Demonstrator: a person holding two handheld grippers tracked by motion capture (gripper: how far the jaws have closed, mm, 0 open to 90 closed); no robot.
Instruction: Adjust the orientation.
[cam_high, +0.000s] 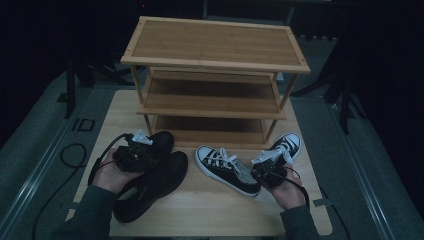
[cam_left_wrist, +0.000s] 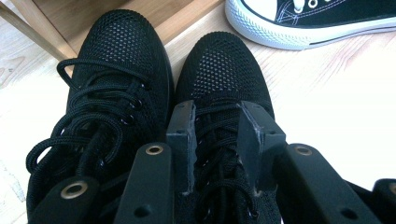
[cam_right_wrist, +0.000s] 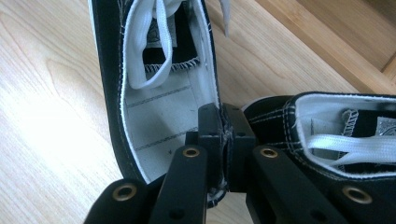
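We're not making out much readable text here. On the grey floor left of the table (cam_high: 305, 210) we're seeing a dark marking (cam_high: 83, 124) that looks like "ID", and the little tongue label (cam_right_wrist: 160, 38) inside the black-and-white sneaker (cam_right_wrist: 154, 93) is staying too blurry to read.

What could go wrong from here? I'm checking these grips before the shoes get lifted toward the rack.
1. The right gripper pinches just the thin side wall of one black-and-white sneaker; the canvas may fold or slip out when lifted.
2. The left gripper straddles the laces of one black mesh shoe, jaws apart, so a lift may catch laces rather than the shoe.
3. The other black shoe lies pressed alongside and may get dragged toward the shoe rack.
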